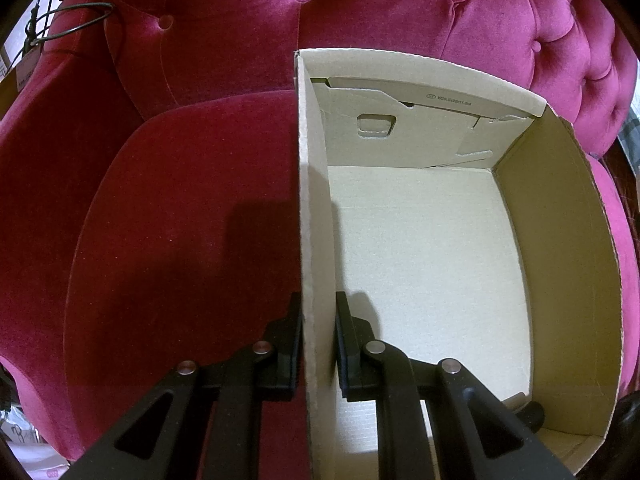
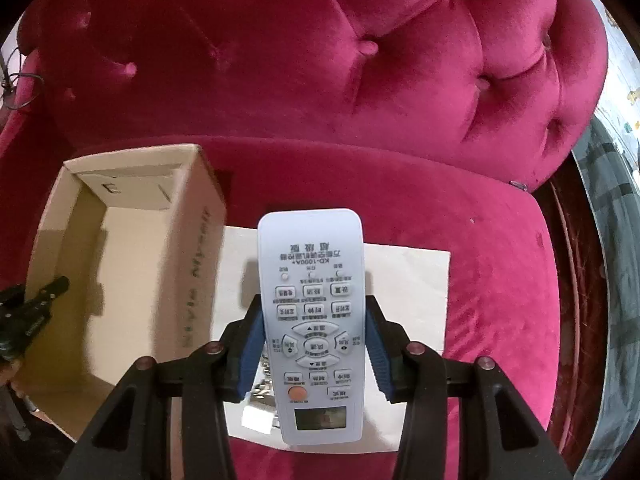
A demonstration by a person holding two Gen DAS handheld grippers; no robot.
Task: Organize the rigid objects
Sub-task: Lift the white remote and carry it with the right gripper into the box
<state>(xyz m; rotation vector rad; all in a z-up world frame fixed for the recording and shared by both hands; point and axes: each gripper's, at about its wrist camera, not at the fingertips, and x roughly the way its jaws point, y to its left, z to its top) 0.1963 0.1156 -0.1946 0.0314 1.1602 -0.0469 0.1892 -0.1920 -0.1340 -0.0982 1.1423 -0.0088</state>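
An open cardboard box [image 1: 420,248] sits on a crimson velvet armchair seat. My left gripper [image 1: 318,312] is shut on the box's left wall [image 1: 316,240], one finger outside and one inside. The box floor is bare. In the right wrist view the same box [image 2: 188,264] stands at the left, with the left gripper [image 2: 52,288] at its far wall. My right gripper [image 2: 314,312] is shut on a white air-conditioner remote [image 2: 312,320], its blue pads [image 2: 252,356] pressing both long sides. The remote hangs above a white sheet [image 2: 408,292] on the seat.
The tufted chair back [image 2: 360,60] rises behind the seat. Something shiny [image 2: 262,384] lies on the sheet under the remote, mostly hidden. A wire loop and tag [image 1: 36,40] hang at the chair's left arm. A dark wooden chair frame [image 2: 568,280] curves along the right.
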